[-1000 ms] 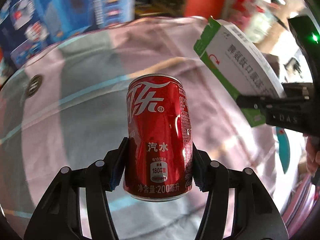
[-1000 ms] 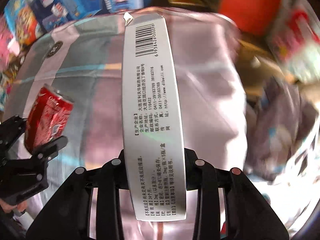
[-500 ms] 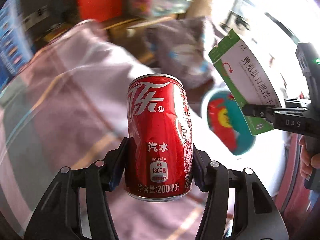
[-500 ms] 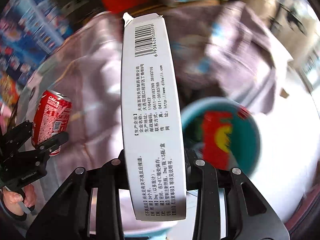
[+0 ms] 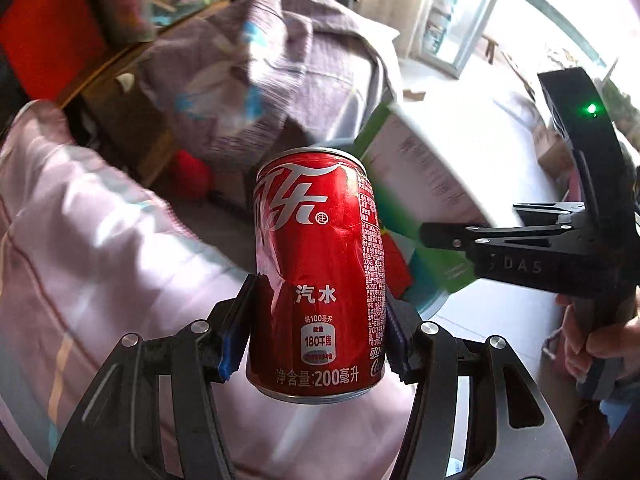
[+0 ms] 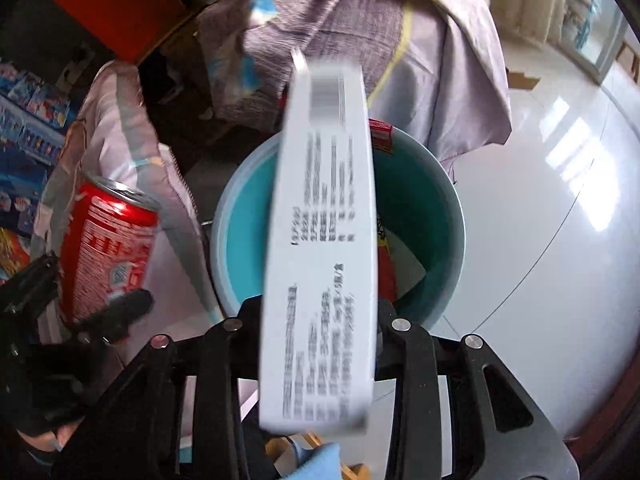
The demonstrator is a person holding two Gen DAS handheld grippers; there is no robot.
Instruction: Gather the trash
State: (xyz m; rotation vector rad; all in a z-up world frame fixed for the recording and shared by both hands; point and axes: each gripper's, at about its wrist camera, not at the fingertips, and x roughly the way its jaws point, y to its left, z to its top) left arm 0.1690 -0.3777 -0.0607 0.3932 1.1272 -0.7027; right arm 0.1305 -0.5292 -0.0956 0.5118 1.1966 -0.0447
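Observation:
My left gripper [image 5: 316, 332] is shut on an upright red cola can [image 5: 318, 272], held in the air; the can also shows at the left of the right wrist view [image 6: 108, 240]. My right gripper [image 6: 316, 340] holds a long white medicine box [image 6: 324, 240] above a teal bin [image 6: 440, 216] that has red and white wrappers inside. The box looks blurred and slightly tilted between the jaws. In the left wrist view the box [image 5: 424, 176] with its green edge sits right of the can, over the bin [image 5: 428, 304].
A pink and grey bed cover [image 5: 80, 260] lies to the left. A purple cloth [image 6: 360, 20] drapes over furniture behind the bin. White glossy floor [image 6: 540, 220] spreads to the right. A red box [image 6: 108, 4] stands at the back left.
Both grippers swung right from the bed to the bin. The box now hangs over the bin's opening, blurred and slightly lower between the jaws. The can stays gripped.

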